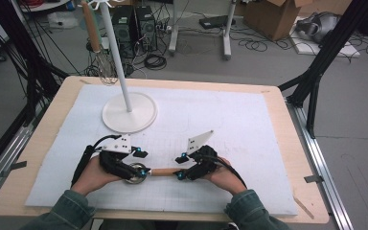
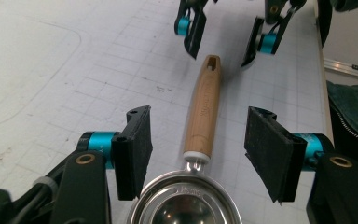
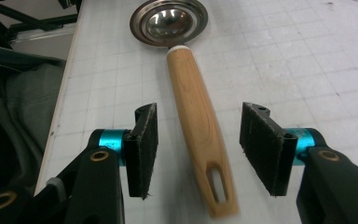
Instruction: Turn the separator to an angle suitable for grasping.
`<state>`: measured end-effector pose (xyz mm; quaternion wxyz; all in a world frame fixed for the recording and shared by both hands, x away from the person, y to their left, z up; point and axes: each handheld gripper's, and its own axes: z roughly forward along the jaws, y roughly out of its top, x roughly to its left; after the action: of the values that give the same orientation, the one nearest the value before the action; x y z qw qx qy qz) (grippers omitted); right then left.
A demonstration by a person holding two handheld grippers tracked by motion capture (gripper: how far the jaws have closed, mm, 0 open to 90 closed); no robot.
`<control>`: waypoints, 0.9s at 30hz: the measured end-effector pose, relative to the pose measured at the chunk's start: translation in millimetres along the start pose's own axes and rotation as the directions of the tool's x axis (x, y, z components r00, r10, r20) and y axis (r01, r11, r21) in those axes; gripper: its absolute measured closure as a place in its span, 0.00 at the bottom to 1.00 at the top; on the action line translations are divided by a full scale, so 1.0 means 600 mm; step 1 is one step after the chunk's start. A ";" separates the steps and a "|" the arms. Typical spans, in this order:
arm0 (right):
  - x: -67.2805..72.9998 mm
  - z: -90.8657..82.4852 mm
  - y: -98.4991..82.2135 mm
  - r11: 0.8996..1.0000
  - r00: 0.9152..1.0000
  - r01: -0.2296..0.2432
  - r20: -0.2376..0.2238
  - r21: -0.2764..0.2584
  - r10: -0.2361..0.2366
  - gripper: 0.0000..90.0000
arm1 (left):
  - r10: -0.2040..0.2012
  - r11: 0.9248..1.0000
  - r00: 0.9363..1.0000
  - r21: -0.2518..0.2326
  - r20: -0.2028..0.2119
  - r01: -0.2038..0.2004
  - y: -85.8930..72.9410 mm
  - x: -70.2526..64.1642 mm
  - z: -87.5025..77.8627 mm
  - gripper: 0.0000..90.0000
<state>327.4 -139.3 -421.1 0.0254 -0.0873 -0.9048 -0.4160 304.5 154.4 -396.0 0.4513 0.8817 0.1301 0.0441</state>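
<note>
A ladle with a wooden handle (image 1: pixel 163 171) and a steel bowl (image 1: pixel 136 174) lies flat on the white gridded mat (image 1: pixel 230 124) near the front edge. My left gripper (image 1: pixel 142 163) stands open astride the neck where the handle (image 2: pixel 205 107) meets the bowl (image 2: pixel 184 205), its pads (image 2: pixel 133 151) clear of the wood on both sides. My right gripper (image 1: pixel 180 166) is open around the slotted end of the handle (image 3: pixel 193 102), with gaps between the pads (image 3: pixel 261 147) and the wood. The two grippers face each other along the ladle, and the right gripper (image 2: pixel 226 39) appears beyond the handle's tip.
A white stand with a round base (image 1: pixel 129 113) rises at the back left of the mat, and a wire whisk (image 1: pixel 104 67) with a wooden handle hangs from its top. The mat's front edge and a green sleeve (image 3: pixel 23 93) lie close beside the ladle.
</note>
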 end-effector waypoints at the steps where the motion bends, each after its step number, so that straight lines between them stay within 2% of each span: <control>1: 0.001 -0.005 -0.003 1.000 1.000 -0.004 0.002 -0.005 0.004 0.51 | 0.004 1.000 1.000 0.008 0.005 -0.004 0.000 0.001 0.004 0.46; 8: 0.003 -0.034 -0.022 0.999 0.999 -0.032 0.042 -0.026 0.033 0.46 | 0.014 0.998 0.999 0.065 0.035 -0.016 0.001 0.004 0.034 0.49; 10: 0.005 -0.039 -0.027 0.999 0.998 -0.045 0.047 -0.026 0.046 0.45 | 0.016 0.997 0.999 0.077 0.031 -0.018 0.002 0.003 0.041 0.49; 17: 0.011 -0.051 -0.044 0.998 0.997 -0.053 0.057 -0.027 0.054 0.45 | 0.033 0.990 0.997 0.131 0.067 -0.041 0.007 0.003 0.066 0.51; 27: 0.011 -0.058 -0.057 0.997 0.995 -0.068 0.072 -0.038 0.070 0.45 | 0.046 0.982 0.996 0.179 0.076 -0.059 0.002 0.004 0.087 0.57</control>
<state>314.0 -186.7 -423.0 0.0050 -0.1341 -0.8940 -0.4274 317.5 113.5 -426.2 0.3725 0.9232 0.0939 0.0126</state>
